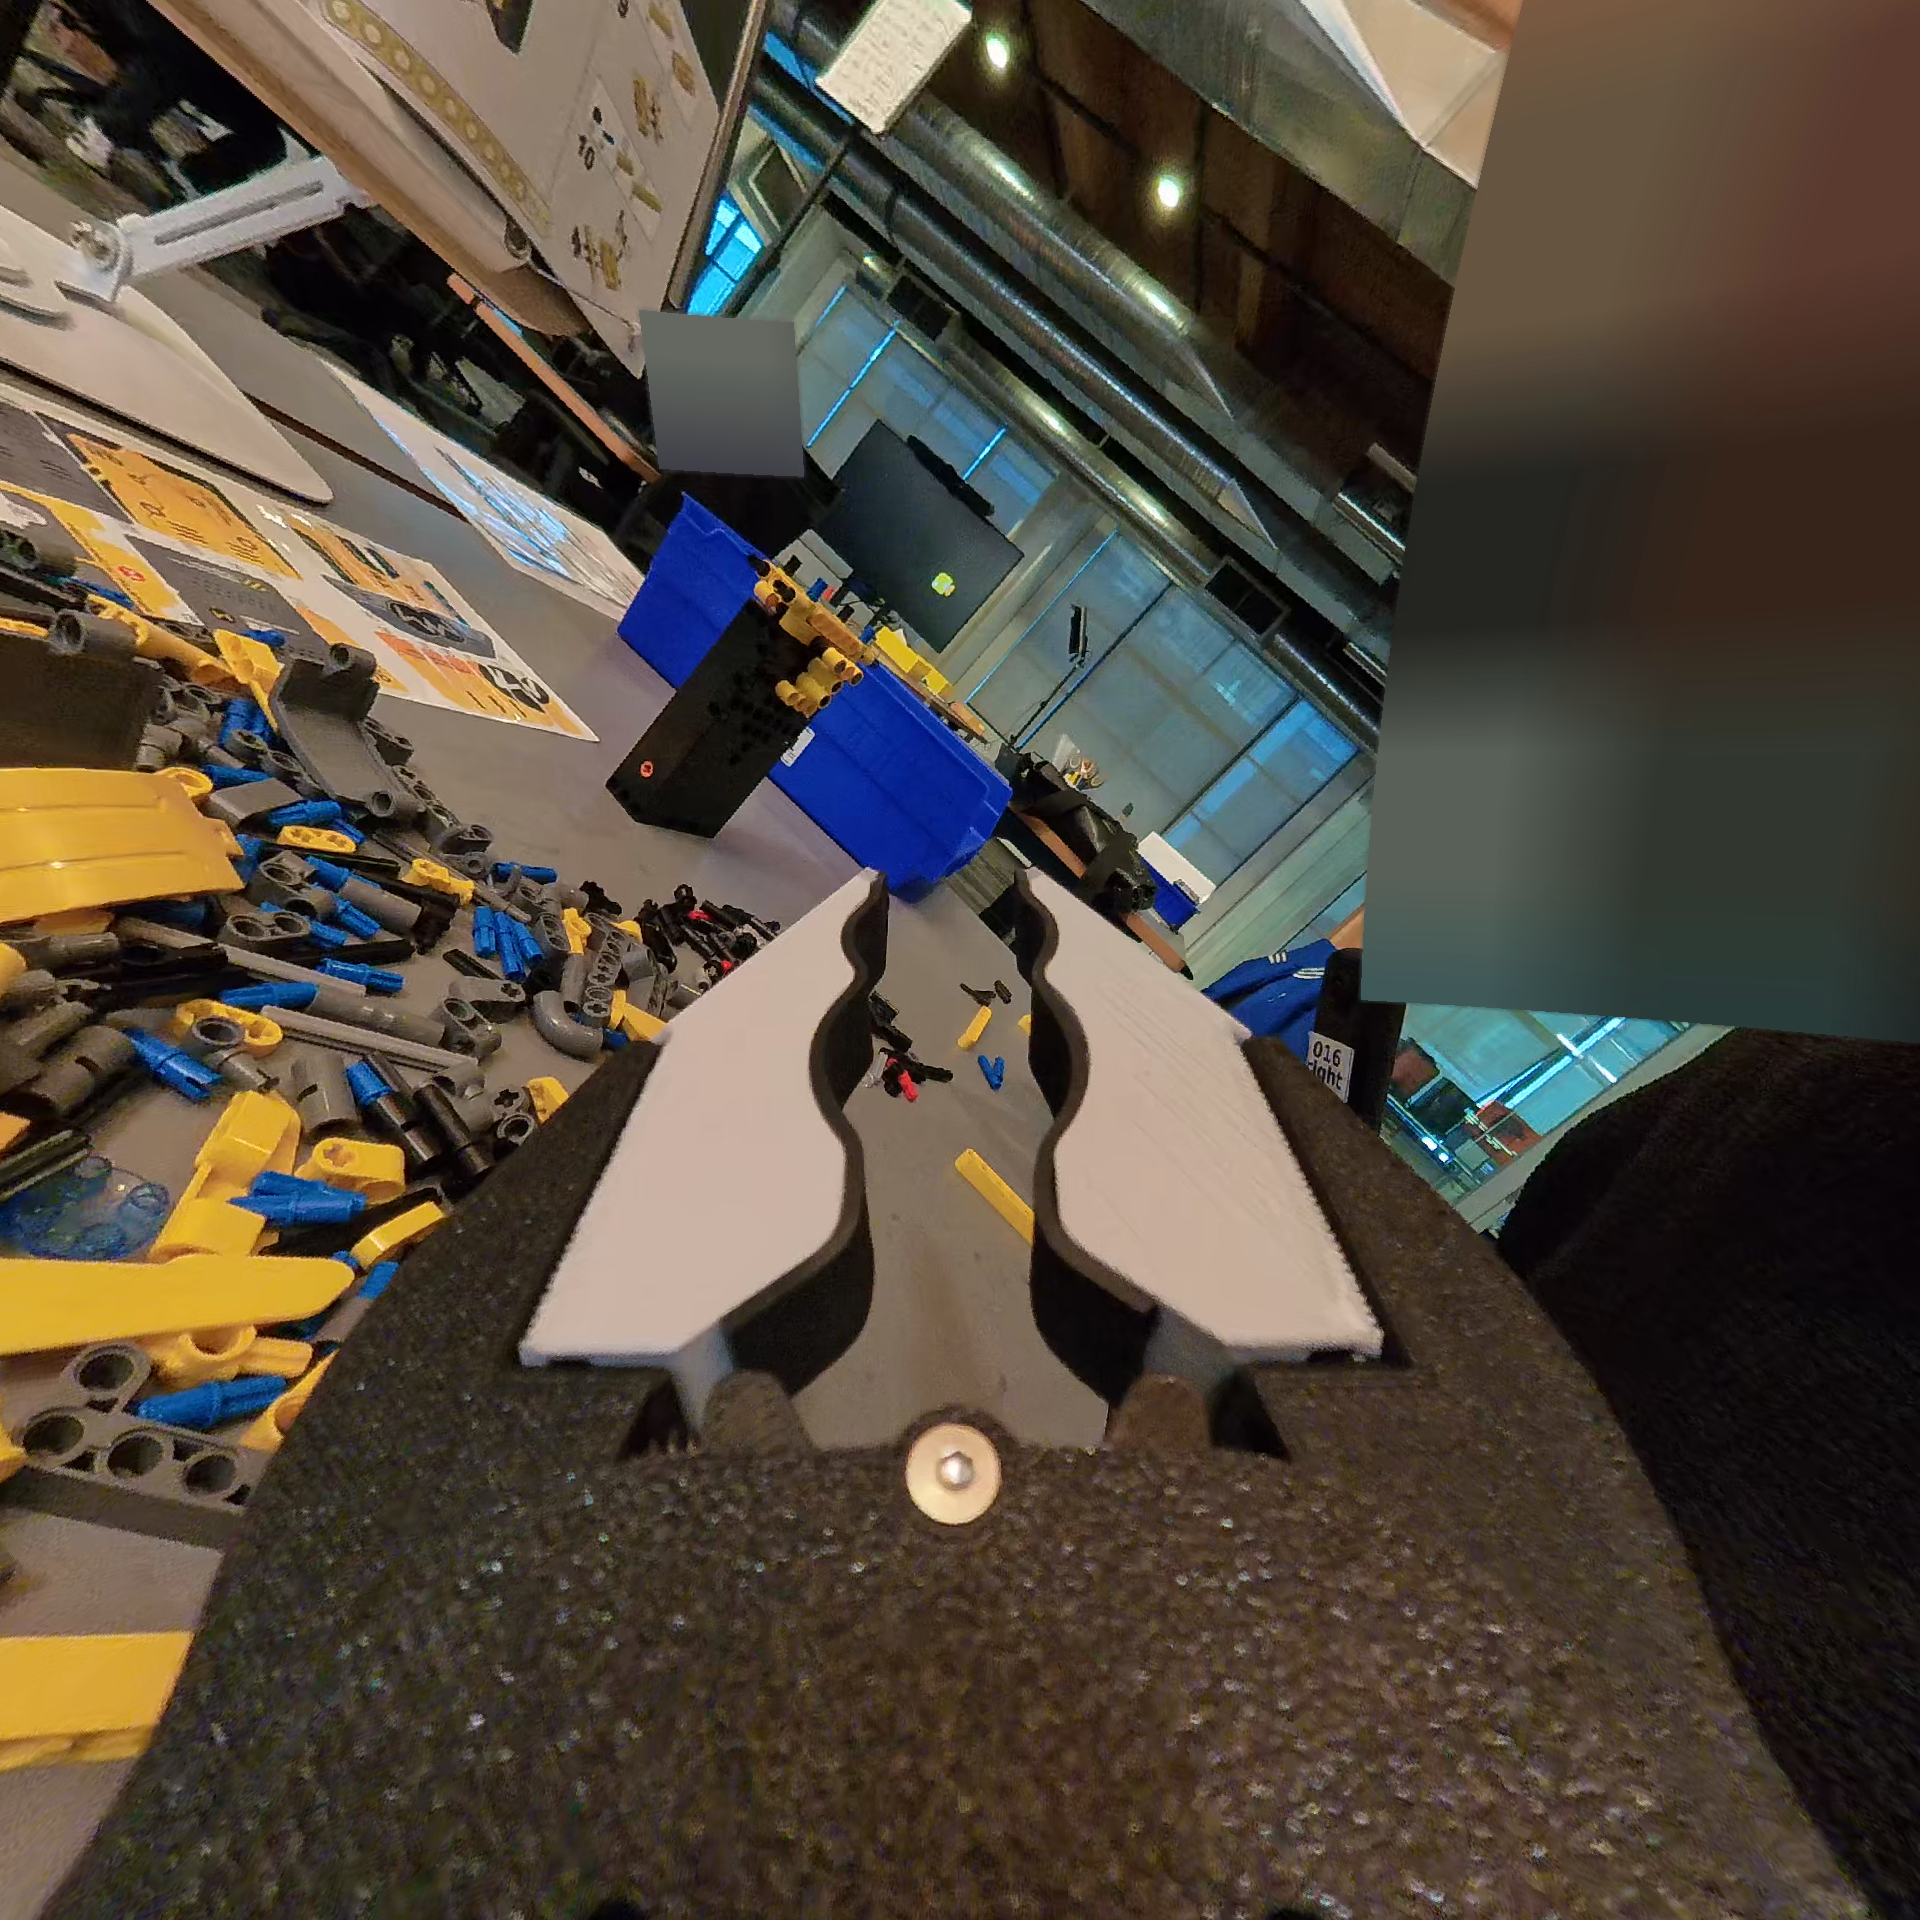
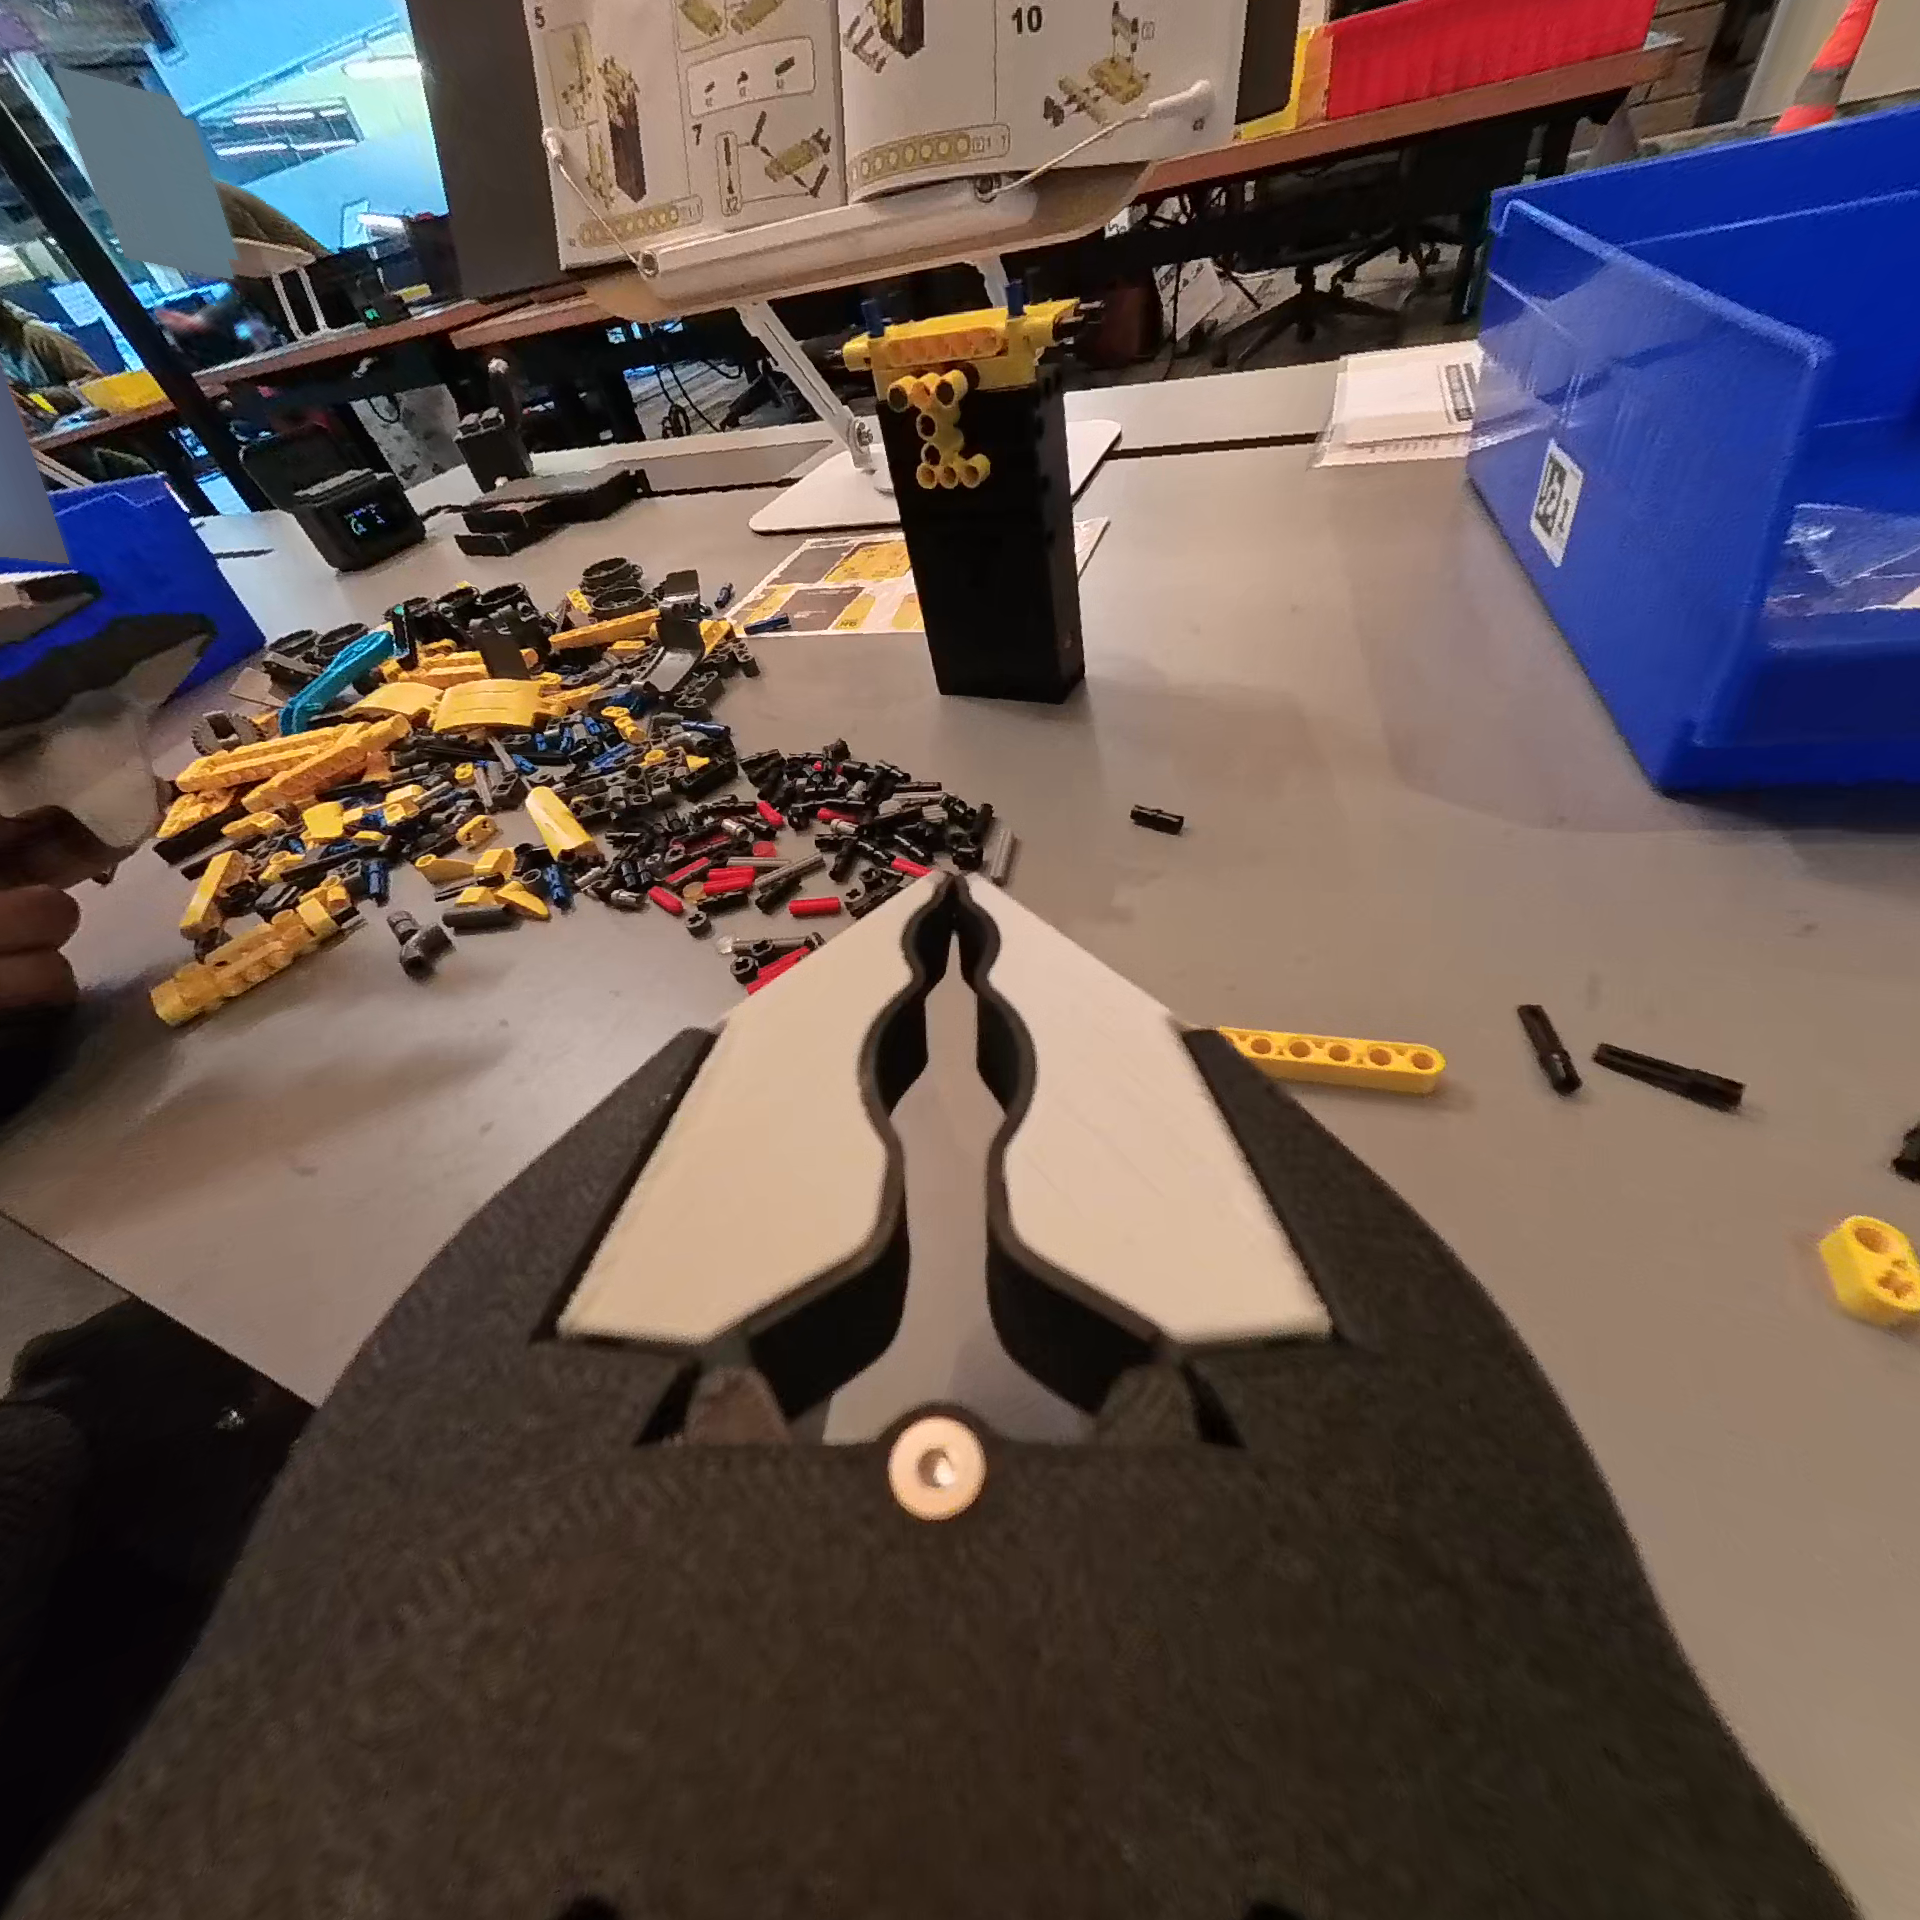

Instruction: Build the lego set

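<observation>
A black box-shaped block with yellow beams built onto its top [image 2: 997, 520] stands upright on the grey table [image 2: 1299, 727]; it also shows in the left wrist view [image 1: 727, 717]. A heap of loose yellow, black, blue, grey and red building parts [image 2: 520, 769] lies left of it, and it also shows in the left wrist view [image 1: 260, 987]. My right gripper [image 2: 954, 883] is shut and empty, above the table by the heap's near edge. My left gripper [image 1: 951, 894] is open and empty, tilted, beside the heap. The left gripper also shows at the right wrist view's left edge [image 2: 83, 727].
A yellow holed beam [image 2: 1335, 1058], black pins [image 2: 1662, 1075] and a small yellow connector [image 2: 1875, 1268] lie right of my right gripper. A blue bin [image 2: 1714, 468] stands at the right. An instruction booklet on a white stand [image 2: 831, 125] and sticker sheets [image 1: 312, 603] sit behind the heap. My right fingertips sit around 25 cm from my left ones. My right gripper's tips are some 15 cm from the small yellow connector [image 2: 1875, 1268].
</observation>
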Tool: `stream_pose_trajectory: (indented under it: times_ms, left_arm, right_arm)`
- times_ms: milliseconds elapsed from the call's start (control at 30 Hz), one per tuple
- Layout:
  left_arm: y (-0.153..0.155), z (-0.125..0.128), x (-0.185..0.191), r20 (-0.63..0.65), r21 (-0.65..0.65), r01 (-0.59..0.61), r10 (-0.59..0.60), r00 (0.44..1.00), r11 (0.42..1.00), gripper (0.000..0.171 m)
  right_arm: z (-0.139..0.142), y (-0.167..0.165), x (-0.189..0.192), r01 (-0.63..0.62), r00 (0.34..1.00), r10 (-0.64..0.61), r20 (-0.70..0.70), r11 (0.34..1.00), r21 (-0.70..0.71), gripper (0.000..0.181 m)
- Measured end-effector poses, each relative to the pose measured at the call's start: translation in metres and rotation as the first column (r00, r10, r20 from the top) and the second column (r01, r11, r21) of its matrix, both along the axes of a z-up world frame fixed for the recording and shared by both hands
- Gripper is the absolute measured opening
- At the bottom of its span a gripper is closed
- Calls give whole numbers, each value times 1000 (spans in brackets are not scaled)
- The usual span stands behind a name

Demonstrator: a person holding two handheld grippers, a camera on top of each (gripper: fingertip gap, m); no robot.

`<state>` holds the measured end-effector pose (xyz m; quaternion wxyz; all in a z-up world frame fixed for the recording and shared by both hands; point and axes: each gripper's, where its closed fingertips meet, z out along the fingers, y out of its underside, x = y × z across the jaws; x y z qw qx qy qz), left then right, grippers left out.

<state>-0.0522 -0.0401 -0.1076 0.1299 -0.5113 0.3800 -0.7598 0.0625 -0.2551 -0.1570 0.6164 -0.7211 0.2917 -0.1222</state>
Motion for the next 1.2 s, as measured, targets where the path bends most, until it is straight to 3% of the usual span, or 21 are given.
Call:
stream_pose_trajectory:
  times_ms: [1200]
  left_arm:
    - [2, -1, 0, -5, -22, 4, -4, 1000, 1000, 24]
  right_arm:
    - [0, 3, -3, -20, 1000, 21, 15, 1000, -10, 0]
